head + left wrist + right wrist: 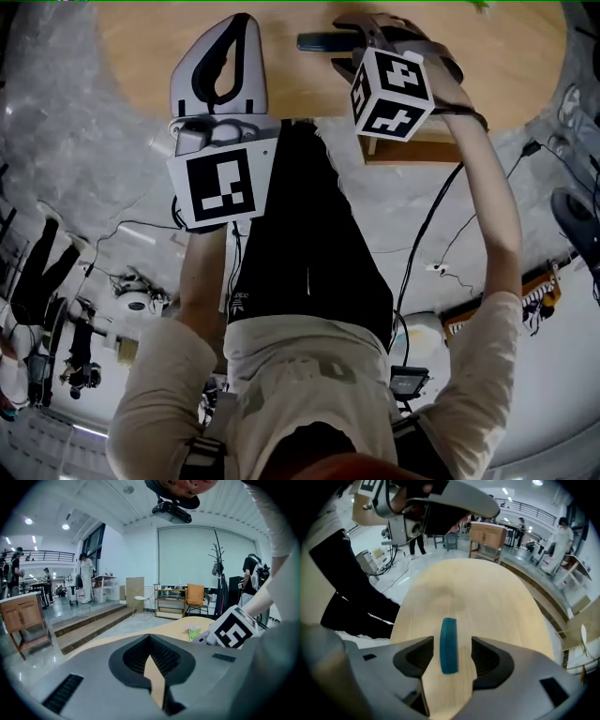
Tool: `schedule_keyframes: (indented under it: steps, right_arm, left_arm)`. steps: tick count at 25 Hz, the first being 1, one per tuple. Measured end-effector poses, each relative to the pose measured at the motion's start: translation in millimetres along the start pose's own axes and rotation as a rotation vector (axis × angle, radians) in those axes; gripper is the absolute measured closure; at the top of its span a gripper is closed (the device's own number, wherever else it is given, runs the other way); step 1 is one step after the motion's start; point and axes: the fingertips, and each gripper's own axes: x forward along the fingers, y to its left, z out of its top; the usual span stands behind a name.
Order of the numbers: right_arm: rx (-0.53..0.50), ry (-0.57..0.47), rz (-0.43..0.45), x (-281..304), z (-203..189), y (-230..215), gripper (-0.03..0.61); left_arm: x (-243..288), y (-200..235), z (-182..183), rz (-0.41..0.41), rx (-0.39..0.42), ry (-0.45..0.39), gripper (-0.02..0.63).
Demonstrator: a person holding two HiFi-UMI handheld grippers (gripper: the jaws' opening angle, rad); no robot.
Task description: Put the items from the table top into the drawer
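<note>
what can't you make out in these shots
- Drawer: no view shows it for sure; the head view has only a wooden piece under the table edge, which may or may not be it.
- Green item: tiny in the left gripper view, cut off by the top edge in the head view.
- Comb: head view, its right end is covered by the right gripper.

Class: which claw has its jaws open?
The right claw: open, astride the flat teal plastic comb on the wooden table; the left claw is closed.
</note>
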Motion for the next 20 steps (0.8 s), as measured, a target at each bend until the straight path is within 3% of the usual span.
schedule_keyframes:
  steps: [8,15,20]
  right_arm:
    - [-0.12,0.161,0.114,37,-9,6,0.328]
    - [-0.12,0.259,0.098,40,-9,3,0.331]
    - [-0.112,0.261,0.098,41,-11,4,0.331]
  left_arm:
    - [-16,9,-12,0.015,-0.041,0.017,0.606]
    - [-17,11,-7,0.0,-0.038,0.017,0.606]
    - [-13,14,-8,-0.006,-0.037,0.021,0.606]
